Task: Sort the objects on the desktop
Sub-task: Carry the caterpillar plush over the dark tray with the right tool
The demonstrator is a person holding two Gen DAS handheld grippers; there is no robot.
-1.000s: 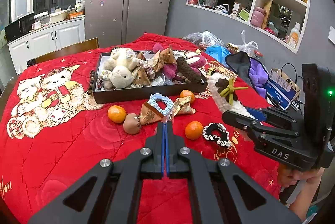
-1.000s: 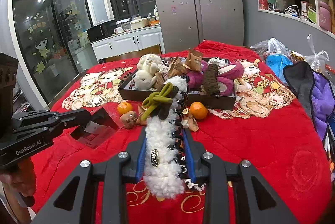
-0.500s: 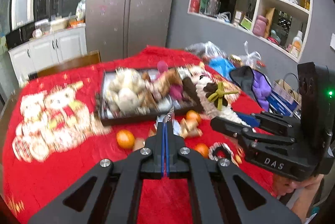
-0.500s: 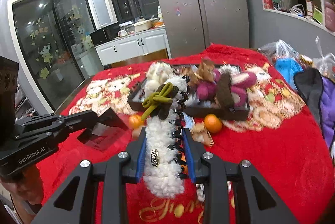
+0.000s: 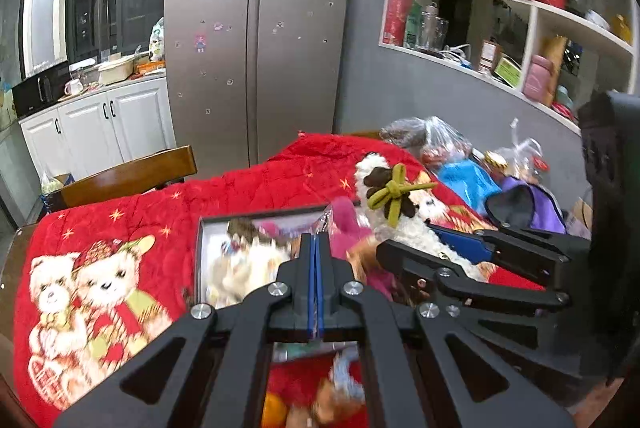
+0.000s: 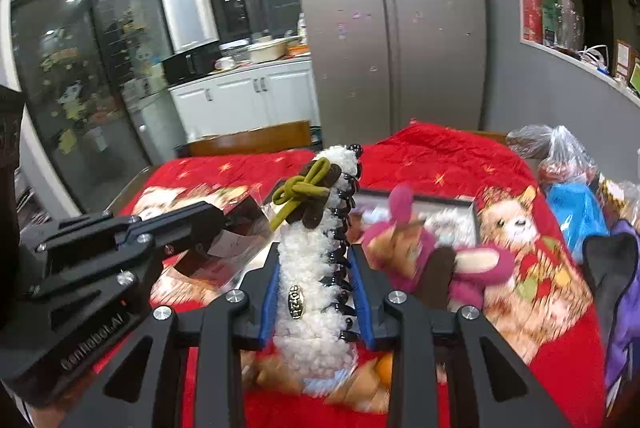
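Observation:
My right gripper point(image 6: 314, 260) is shut on a fluffy white hair claw clip point(image 6: 310, 292) with a brown and olive bow, held above the near edge of the dark tray point(image 6: 424, 201). My left gripper point(image 5: 315, 244) is shut on a thin clear plastic packet point(image 6: 236, 240), its top edge showing past the tips point(image 5: 324, 218). Both are raised over the tray point(image 5: 202, 248), which holds plush toys and snack bags. The clip also shows in the left wrist view point(image 5: 400, 211). Oranges and wrapped snacks lie blurred under the grippers point(image 6: 384, 368).
A red quilted cloth with bear prints point(image 5: 92, 288) covers the table. Plastic bags point(image 5: 436, 143), a blue pack point(image 5: 466, 179) and a purple pouch point(image 5: 528, 203) crowd the right side. A wooden chair back point(image 5: 128, 175) stands behind the table. A pink plush point(image 6: 472, 268) lies in the tray.
Both grippers have lifted and moved forward toward the tray, each still holding its item. The oranges and snacks on the cloth have dropped to the bottom of the views.

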